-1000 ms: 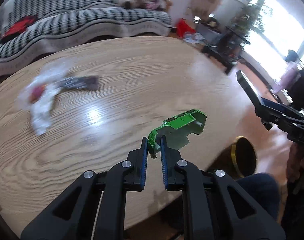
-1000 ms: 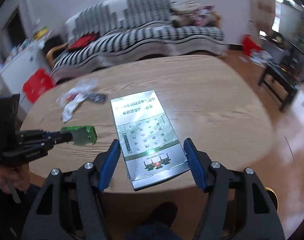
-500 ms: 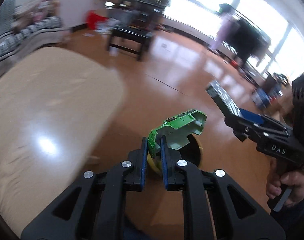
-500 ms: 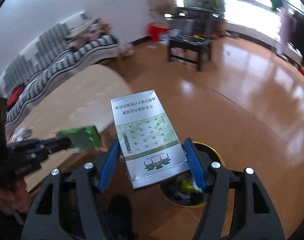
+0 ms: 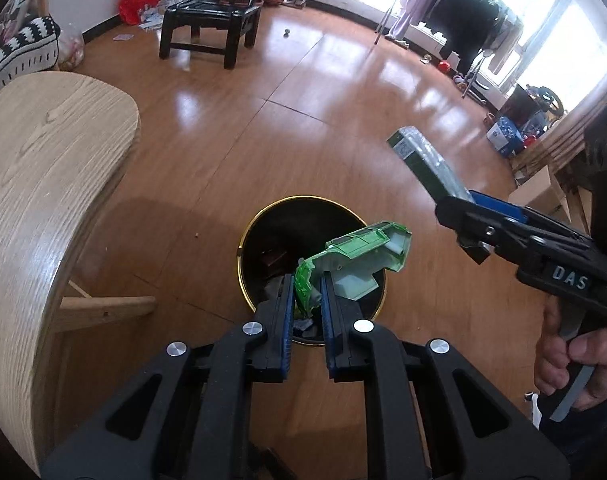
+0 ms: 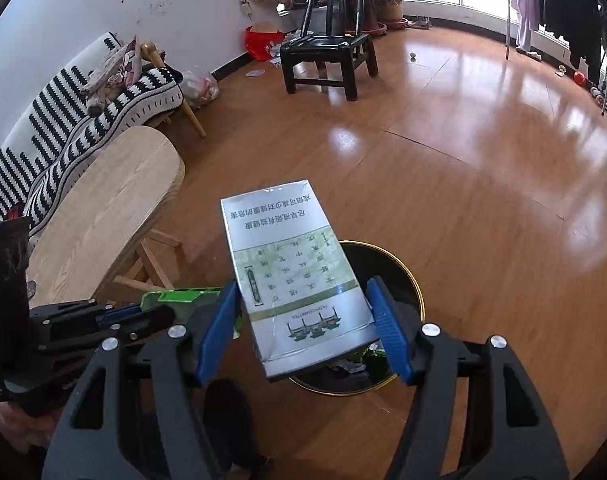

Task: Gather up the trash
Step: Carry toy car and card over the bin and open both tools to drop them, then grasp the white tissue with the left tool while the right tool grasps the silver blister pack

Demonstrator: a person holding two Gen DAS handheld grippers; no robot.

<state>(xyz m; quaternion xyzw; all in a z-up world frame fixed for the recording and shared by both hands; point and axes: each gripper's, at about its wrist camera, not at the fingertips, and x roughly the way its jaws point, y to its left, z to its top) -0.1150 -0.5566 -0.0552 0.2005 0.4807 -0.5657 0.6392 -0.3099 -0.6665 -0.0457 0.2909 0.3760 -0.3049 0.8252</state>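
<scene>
a wooden table [image 5: 43, 184] edges in at the left, a black chair [image 5: 211, 20] and a striped sofa [image 6: 63, 120] stand well beyond it on the glossy floor. nothing lies between the grippers and the black bin [image 5: 263, 220] with its gold rim, which sits on the floor below both and already holds dark scraps. the left gripper [image 5: 307, 292] is clamped on a green plastic piece [image 5: 359, 252] jutting over the bin's mouth. the right gripper [image 6: 303, 312] squeezes a silver carton [image 6: 291, 272] by its two edges, above the bin
</scene>
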